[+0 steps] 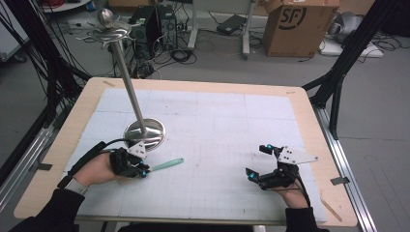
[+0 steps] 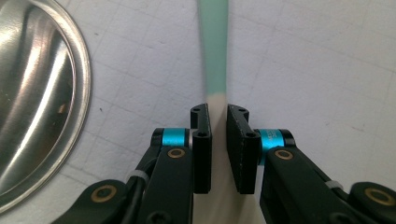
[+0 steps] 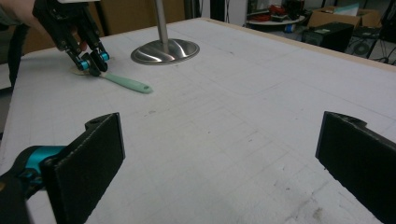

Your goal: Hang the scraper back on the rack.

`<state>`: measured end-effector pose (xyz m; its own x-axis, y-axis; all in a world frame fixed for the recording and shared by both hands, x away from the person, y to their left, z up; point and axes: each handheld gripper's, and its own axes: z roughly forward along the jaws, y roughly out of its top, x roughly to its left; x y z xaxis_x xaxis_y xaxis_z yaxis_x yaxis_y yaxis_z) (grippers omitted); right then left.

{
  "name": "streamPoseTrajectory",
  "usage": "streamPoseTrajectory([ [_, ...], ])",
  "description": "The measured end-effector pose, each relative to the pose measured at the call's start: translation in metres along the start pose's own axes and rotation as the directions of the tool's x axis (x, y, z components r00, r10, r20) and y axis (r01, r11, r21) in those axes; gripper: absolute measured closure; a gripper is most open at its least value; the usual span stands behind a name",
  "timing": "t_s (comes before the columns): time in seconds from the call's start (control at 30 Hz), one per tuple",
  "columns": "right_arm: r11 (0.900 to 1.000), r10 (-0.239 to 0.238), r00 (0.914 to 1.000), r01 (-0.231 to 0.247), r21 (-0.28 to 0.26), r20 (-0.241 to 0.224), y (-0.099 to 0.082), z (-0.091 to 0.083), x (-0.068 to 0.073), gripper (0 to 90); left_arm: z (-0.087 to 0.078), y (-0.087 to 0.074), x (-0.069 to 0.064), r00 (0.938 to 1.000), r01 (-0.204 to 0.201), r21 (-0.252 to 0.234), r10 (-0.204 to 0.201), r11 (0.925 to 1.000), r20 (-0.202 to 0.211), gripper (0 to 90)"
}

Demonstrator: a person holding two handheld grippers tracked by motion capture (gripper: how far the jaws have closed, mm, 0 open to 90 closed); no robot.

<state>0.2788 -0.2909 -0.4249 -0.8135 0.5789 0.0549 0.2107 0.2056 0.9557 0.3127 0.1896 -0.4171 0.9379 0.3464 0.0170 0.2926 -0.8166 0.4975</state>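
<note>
Spanning the scene, the tabletop (image 1: pixel 217 125) carries a steel stand (image 1: pixel 144 133) at the near left, whose hooked top appears in the high view alone. The right tool (image 1: pixel 258 163) waits at the near right, jaws spread wide with nothing between. The left tool (image 2: pixel 218 121) is pinching the pale end of a mint-green spatula (image 2: pixel 214 42) (its own view shows the pads against it), lying just right of the stand's base, handle pointing right.

Steel stand (image 1: pixel 143 130) beside open mat (image 1: pixel 227 130)
</note>
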Motion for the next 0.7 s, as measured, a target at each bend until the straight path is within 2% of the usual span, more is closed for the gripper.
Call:
streamPoseTrajectory([
  [0.07,1.0,0.002,1.0,-0.002,-0.003,0.001,0.0,-0.001,0.0,0.3,-0.004,0.0,0.0,0.9999,0.003,-0.009,-0.003,1.0,-0.015,80.7],
  [0.23,1.0,0.009,1.0,-0.009,0.0,0.0,0.0,-0.001,0.0,0.3,-0.015,-0.006,-0.001,0.9982,0.055,-0.086,-0.057,0.9947,-0.02,80.9],
  [0.4,1.0,0.001,1.0,-0.001,0.002,0.002,0.0,0.0,0.0,0.4,-0.023,-0.013,-0.003,0.9965,0.073,-0.124,-0.077,0.9896,-0.032,81.0],
  [0.53,1.0,0.002,1.0,-0.002,0.001,0.002,-0.001,0.0,0.0,0.4,-0.031,-0.018,-0.007,0.9956,0.087,-0.206,-0.093,0.9747,-0.015,80.9],
  [0.6,1.0,0.007,1.0,-0.007,0.004,0.001,-0.001,0.0,0.0,0.4,-0.035,-0.021,-0.008,0.9942,0.095,-0.234,-0.104,0.9675,-0.027,80.9],
  [0.7,1.0,0.002,1.0,-0.002,0.005,0.001,-0.001,0.001,0.0,0.3,-0.041,-0.029,-0.009,0.9878,0.136,-0.304,-0.153,0.9429,-0.03,81.0],
])
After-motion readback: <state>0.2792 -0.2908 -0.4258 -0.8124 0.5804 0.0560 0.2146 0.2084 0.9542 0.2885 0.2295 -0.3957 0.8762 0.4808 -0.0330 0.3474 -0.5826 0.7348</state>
